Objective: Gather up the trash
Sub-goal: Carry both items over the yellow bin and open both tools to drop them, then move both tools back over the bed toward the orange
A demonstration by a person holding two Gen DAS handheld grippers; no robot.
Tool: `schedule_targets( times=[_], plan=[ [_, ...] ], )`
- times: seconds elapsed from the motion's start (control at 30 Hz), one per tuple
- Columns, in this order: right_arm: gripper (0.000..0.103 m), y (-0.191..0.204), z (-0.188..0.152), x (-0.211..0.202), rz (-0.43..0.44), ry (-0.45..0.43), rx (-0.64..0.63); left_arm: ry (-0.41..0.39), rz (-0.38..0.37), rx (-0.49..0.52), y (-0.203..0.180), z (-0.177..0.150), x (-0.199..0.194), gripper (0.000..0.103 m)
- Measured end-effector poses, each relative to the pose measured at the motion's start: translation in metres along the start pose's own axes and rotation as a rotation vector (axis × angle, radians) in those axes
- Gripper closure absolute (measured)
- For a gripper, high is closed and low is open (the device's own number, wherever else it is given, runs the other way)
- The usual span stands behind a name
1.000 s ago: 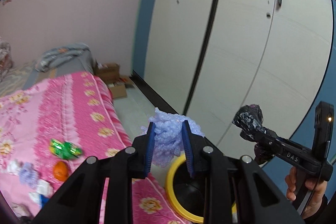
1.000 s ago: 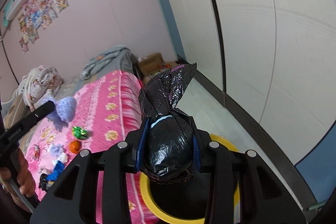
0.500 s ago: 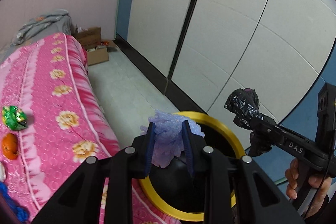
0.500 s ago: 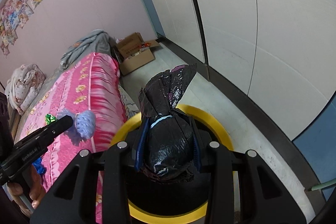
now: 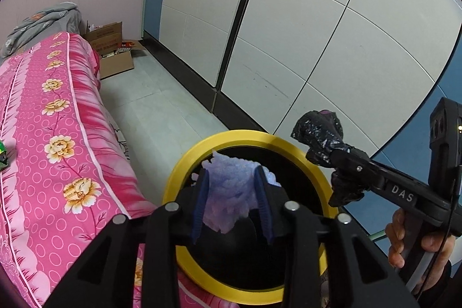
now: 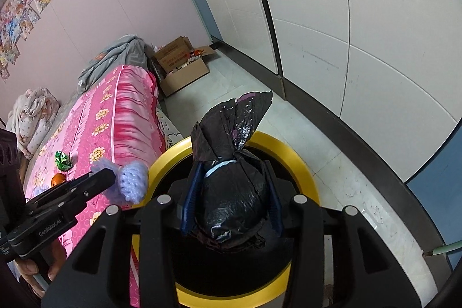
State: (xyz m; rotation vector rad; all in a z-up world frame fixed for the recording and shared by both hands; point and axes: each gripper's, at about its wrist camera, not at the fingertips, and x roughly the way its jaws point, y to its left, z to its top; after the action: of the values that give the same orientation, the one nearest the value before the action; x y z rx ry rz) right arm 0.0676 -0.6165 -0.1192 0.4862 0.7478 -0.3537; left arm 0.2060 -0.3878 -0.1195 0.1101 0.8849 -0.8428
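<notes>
My left gripper [image 5: 232, 186] is shut on a crumpled lilac foam wad [image 5: 231, 198] and holds it over the mouth of a yellow-rimmed bin [image 5: 184, 172] with a black liner. My right gripper [image 6: 231, 181] is shut on a tied black plastic bag [image 6: 231, 186], also above the bin [image 6: 300, 163]. In the left wrist view the right gripper [image 5: 320, 146] with the black bag [image 5: 317, 132] hangs over the bin's right rim. In the right wrist view the left gripper [image 6: 115, 178] with the lilac wad [image 6: 132, 184] is at the bin's left rim.
A bed with a pink flowered cover [image 5: 57, 134] stands against the bin's left side. A green wrapper [image 6: 63, 160] and an orange object [image 6: 58, 179] lie on it. Open cardboard boxes [image 6: 182, 68] sit on the tiled floor [image 5: 161, 106] beyond. White wardrobe doors [image 5: 317, 33] run along the right.
Both grippers have tilted down and moved over the bin, which now fills the lower middle of both views. Each keeps hold of its item.
</notes>
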Motion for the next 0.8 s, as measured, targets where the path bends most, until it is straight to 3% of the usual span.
schedule_targets(
  times=[0.33,0.8],
  plan=[
    [0.047,-0.002,-0.001,-0.014,-0.037,-0.036,0.004,-0.022,0.005,-0.017,0.006,-0.001,-0.010,0.034],
    [0.041,0.023,-0.005,-0.038,0.010,-0.054,-0.022,-0.127,0.115,-0.024,0.035,-0.007,-0.084,0.017]
  ],
)
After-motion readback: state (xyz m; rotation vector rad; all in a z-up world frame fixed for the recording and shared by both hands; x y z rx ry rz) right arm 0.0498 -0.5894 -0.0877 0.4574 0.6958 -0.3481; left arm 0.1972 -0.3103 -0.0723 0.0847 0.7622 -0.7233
